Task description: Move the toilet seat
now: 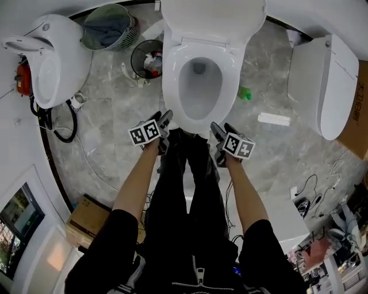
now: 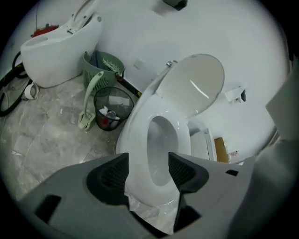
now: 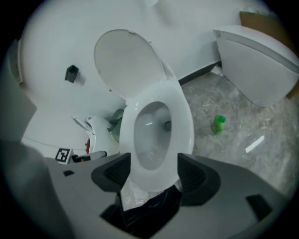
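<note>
Two sets of wide jaws wait at the front edge of the seat [image 1: 171, 86].
Left gripper [image 1: 165, 118] and right gripper [image 1: 218, 127] point steeply down, one either side of the person's legs [image 1: 187, 172], both spread and holding nothing. The seat's front rim shows in the gap of each, apparently so each can take one side of it. The seat lies flat on the bowl [image 1: 199, 86] with the lid [image 1: 213, 17] upright behind, so raising it looks like the step ahead; no grip is made yet.
</note>
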Demonstrator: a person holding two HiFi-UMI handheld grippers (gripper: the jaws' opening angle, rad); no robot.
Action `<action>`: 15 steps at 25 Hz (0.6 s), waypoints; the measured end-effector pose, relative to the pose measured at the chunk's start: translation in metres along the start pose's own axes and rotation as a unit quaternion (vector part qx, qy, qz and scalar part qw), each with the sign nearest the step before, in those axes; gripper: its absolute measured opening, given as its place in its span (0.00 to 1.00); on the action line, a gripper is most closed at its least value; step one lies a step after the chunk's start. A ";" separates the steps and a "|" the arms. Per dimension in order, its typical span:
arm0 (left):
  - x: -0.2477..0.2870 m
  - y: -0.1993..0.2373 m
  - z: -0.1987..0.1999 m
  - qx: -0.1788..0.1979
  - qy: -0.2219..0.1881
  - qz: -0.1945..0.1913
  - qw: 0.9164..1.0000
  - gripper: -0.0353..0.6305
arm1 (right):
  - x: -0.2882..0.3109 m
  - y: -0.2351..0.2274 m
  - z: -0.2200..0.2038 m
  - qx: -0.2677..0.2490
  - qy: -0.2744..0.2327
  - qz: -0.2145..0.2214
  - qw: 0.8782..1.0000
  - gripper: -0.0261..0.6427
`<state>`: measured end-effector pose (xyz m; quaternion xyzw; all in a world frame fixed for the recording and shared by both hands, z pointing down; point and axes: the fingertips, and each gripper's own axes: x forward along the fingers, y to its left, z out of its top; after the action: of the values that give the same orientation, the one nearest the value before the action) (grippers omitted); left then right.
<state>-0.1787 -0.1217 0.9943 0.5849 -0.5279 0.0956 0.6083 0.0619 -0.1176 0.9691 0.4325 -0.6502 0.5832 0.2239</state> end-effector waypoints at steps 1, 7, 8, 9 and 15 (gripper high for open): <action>0.008 0.007 -0.005 -0.003 0.007 0.000 1.000 0.44 | 0.008 -0.010 -0.004 0.024 0.003 -0.002 1.000 0.49; 0.048 0.031 -0.030 -0.025 0.039 -0.026 0.999 0.45 | 0.049 -0.053 -0.024 0.136 0.002 -0.003 0.991 0.49; 0.054 0.032 -0.033 -0.031 0.045 -0.033 0.998 0.45 | 0.055 -0.058 -0.026 0.154 -0.002 -0.002 0.988 0.49; 0.060 0.031 -0.035 -0.034 0.051 -0.040 0.997 0.45 | 0.061 -0.061 -0.027 0.170 -0.005 0.001 0.985 0.49; 0.072 0.039 -0.041 -0.033 0.061 -0.029 0.997 0.36 | 0.079 -0.072 -0.031 0.215 -0.010 -0.025 0.976 0.43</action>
<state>-0.1550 -0.1126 1.0830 0.5724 -0.4757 0.0963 0.6609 0.0731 -0.1075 1.0797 0.4923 -0.5012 0.6990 0.1336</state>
